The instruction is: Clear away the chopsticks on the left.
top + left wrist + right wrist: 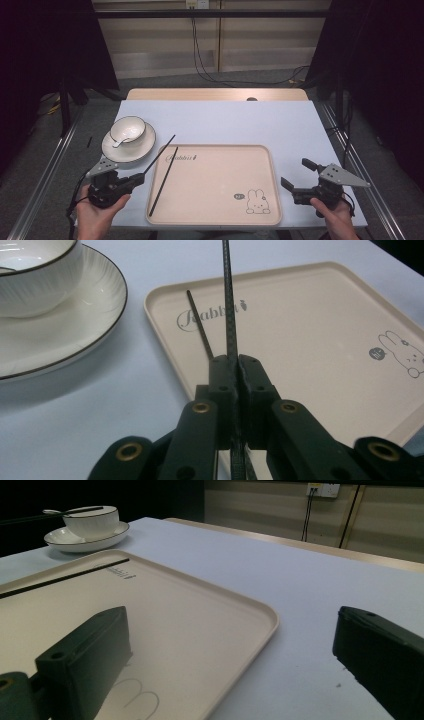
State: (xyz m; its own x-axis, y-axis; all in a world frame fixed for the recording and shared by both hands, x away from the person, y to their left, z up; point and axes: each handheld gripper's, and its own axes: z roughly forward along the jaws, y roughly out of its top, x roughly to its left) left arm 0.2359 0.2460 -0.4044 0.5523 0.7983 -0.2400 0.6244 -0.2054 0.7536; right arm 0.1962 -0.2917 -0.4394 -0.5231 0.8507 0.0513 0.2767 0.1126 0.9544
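My left gripper [141, 177] [238, 362] is shut on a black chopstick [161, 154] [228, 295], holding it near one end. The stick points away over the tray's far left corner, toward the table's middle. A second black chopstick [165, 180] [200, 325] [65, 577] lies inside the beige rabbit-print tray [215, 185] [310, 330] [200, 610] along its left side. At the tray's right edge my right gripper [293, 172] [230, 630] stands open above the blue tabletop with nothing between its jaws.
A white bowl [128, 129] [40, 280] [92, 520] with a spoon [120, 142] in it sits on a white plate [145, 145] [75, 325] [85, 540] at the tray's far left. Behind the table's far edge cables hang along the wall.
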